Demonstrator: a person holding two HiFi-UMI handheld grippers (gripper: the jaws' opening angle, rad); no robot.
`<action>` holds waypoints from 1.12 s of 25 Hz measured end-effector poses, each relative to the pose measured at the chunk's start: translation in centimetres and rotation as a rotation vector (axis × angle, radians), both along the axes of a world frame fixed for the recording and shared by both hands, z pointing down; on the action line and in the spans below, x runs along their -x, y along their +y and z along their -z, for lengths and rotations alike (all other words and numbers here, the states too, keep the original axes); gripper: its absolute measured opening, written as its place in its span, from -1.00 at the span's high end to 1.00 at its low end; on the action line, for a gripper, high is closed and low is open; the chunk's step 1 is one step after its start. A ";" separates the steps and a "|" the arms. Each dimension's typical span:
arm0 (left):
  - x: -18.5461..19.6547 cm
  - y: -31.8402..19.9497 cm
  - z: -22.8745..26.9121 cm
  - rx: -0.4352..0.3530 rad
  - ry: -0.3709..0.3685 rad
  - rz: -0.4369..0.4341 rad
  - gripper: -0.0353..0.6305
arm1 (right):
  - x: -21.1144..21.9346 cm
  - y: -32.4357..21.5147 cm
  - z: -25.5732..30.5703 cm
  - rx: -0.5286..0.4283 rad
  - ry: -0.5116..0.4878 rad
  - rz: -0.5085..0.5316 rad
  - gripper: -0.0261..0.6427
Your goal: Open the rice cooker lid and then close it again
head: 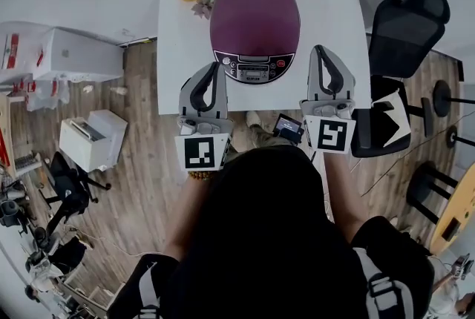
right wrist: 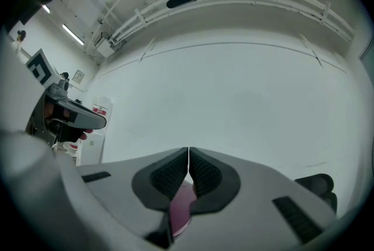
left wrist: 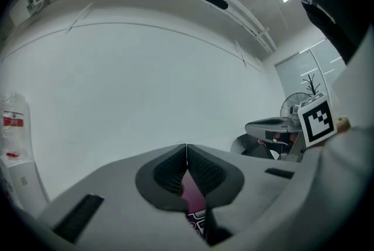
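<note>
The rounded rice cooker (head: 254,21), its glossy plum lid down, sits on the smooth white tabletop (head: 178,50). The grey plastic left gripper (head: 216,67) and right gripper (head: 319,50) flank it, each with ribbed black jaws pressed together on nothing.

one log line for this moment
lid: closed | left gripper: shut, empty | right gripper: shut, empty | both flank rice cooker

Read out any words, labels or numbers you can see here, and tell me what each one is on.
Nothing can be read.
Control panel of the rice cooker: print too small.
Red label on the white pack at far left: blurred.
Marker squares on the left gripper and right gripper: patterns only, no letters.
</note>
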State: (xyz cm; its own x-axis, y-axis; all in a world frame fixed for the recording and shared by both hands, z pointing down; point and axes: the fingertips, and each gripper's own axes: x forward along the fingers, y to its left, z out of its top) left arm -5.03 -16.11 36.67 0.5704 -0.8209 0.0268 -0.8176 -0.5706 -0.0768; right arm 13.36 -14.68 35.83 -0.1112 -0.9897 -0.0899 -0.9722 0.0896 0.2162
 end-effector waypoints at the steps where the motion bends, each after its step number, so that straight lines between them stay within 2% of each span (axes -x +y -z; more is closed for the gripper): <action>1: -0.2 -0.3 -0.2 0.000 0.007 -0.010 0.82 | 0.0 -0.3 0.2 -0.010 -0.008 0.000 0.83; 8: -1.3 -2.8 -0.6 0.007 0.032 -0.073 0.82 | 0.2 -1.0 0.7 -0.018 0.006 -0.021 0.83; 14: -2.3 -4.1 1.1 -0.039 0.066 -0.111 0.82 | 0.0 -1.2 1.6 -0.047 0.009 -0.056 0.83; 18: -2.4 -4.4 1.0 -0.046 0.045 -0.140 0.82 | -0.2 -0.9 1.7 -0.053 0.002 -0.092 0.83; 22: -2.8 -4.8 1.5 -0.051 0.062 -0.154 0.82 | -0.4 -0.6 1.6 -0.047 -0.005 -0.114 0.83; 28: -1.9 -5.4 0.6 -0.021 0.043 -0.140 0.82 | 0.3 -1.1 1.0 -0.023 -0.003 -0.105 0.83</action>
